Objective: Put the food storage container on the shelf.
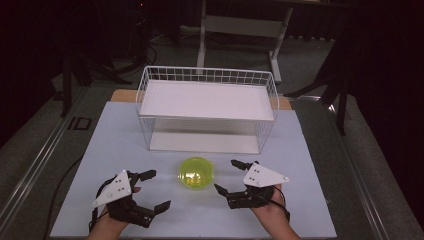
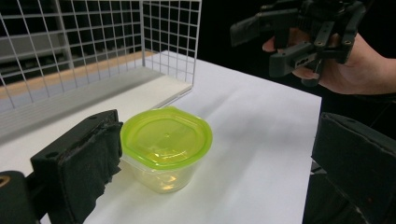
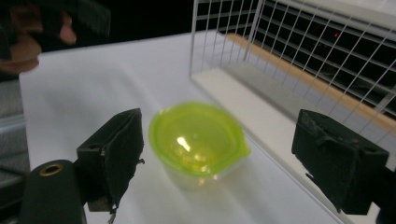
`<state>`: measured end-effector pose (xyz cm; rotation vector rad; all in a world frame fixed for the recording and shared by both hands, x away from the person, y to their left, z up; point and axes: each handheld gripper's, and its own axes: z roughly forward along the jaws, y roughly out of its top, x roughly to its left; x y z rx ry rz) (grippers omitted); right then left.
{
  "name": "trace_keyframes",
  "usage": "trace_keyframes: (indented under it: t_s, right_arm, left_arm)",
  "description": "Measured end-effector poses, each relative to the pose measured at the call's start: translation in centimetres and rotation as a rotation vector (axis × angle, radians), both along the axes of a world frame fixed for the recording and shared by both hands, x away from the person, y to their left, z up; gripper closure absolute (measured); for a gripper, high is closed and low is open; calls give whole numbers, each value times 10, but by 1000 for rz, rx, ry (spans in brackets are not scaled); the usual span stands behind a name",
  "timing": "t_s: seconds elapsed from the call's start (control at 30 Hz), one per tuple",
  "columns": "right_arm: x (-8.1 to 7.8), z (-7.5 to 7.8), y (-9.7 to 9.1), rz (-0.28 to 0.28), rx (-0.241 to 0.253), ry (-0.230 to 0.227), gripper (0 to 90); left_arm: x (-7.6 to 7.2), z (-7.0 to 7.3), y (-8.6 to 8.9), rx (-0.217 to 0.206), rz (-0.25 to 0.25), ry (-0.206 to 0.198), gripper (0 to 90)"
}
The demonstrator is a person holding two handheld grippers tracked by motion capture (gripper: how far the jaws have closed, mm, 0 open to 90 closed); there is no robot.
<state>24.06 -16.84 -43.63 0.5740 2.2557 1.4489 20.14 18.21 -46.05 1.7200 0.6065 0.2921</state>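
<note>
- The lidded green container (image 1: 196, 173) is set upright on the white table (image 1: 310, 200), just in front of the wire rack (image 1: 207, 107), between the 2 grippers.
- The left gripper (image 1: 152, 190) is spread wide, grasping nothing.
- The right gripper (image 1: 226, 176) is released, clear of the container.

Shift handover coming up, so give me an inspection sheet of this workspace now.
Surface: white board on the table, bare around the work.
Job's things: lidded container, yellow-green lid on, upright, free between both grippers.
Clutter: nothing seen.
Grippers: left gripper open, held by a hand; right gripper open, nothing between its jaws.
Cables: black cable trails off the board's left edge.
Surroundings: white wire rack behind the container; dark floor and stand legs beyond.
</note>
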Motion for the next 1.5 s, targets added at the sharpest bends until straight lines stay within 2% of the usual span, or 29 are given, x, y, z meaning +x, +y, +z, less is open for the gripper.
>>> trace_keyframes:
  t_s: [0.1, 0.13, 0.17, 0.2, 0.23, 0.33, 0.4, 0.53, 0.63, 0.73, 0.77, 0.8, 0.83, 0.93, 0.97, 1.03, 1.07, 1.1, 1.17, 1.23, 1.27, 1.3, 1.43, 1.5]
  right_arm:
    - [10, -2, 3, 12, 46, 143, 164]
    - [10, -2, 3, 12, 46, 143, 164]
    - [11, -3, 4, 6, 53, 139, 162]
    - [14, -6, 6, -42, 1, 48, 151]
    - [16, -6, 6, -47, -13, 38, 147]
    - [21, -8, 7, -52, 13, 45, 145]
    - [24, -8, 7, -68, 8, 43, 144]
    - [29, -8, 11, -59, 6, 95, 131]
    - [32, -12, 18, -84, -39, 119, 112]
    - [36, -19, 23, -65, -28, 161, 107]
    - [36, -19, 23, -65, -28, 161, 107]
    - [37, -21, 25, -61, -31, 169, 117]
    - [39, -25, 27, -66, -31, 170, 147]
    - [44, -32, 30, -81, -37, 194, 164]
    - [46, -34, 30, -88, -40, 197, 207]
    - [49, -38, 31, -103, -64, 202, 220]
    - [50, -40, 32, -119, -87, 197, 245]
    - [50, -42, 32, -122, -86, 205, 257]
    - [52, -46, 32, -134, -64, 232, 286]
    - [53, -50, 34, -138, -63, 243, 292]
    - [55, -52, 35, -140, -51, 266, 318]
    - [56, -53, 35, -142, -50, 271, 321]
    - [60, -58, 41, -153, -54, 287, 347]
    - [62, -60, 42, -151, -55, 307, 394]
  left_arm:
    - [7, 4, -1, 2, 13, 31, 24]
    - [7, 4, -1, 2, 13, 31, 24]
    - [13, 7, -2, 37, 26, 37, 24]
    - [15, 7, -3, 34, 25, 47, 24]
    - [18, 8, -3, 29, 24, 59, 24]
    - [27, 8, -3, 14, 25, 92, 24]
    - [33, 9, -4, 19, 27, 107, 24]
    - [45, 8, -7, 36, 21, 139, 26]
    - [54, 5, -12, 50, 30, 185, 38]
    - [61, 0, -20, 86, 51, 237, 68]
    - [61, 0, -20, 86, 51, 237, 83]
    - [64, -4, -23, 102, 69, 267, 83]
    - [67, -7, -26, 108, 76, 284, 141]
    - [74, -17, -30, 128, 89, 315, 146]
    - [77, -22, -32, 129, 100, 336, 154]
    - [81, -28, -34, 139, 117, 370, 161]
    - [82, -30, -35, 133, 119, 372, 186]
    - [83, -32, -35, 130, 123, 375, 210]
    - [85, -37, -35, 113, 122, 391, 228]
    - [88, -41, -36, 109, 137, 404, 282]
    - [89, -42, -36, 108, 140, 414, 310]
    - [90, -44, -37, 117, 153, 420, 325]
    - [92, -48, -37, 115, 157, 447, 380]
    - [92, -50, -36, 124, 162, 457, 422]
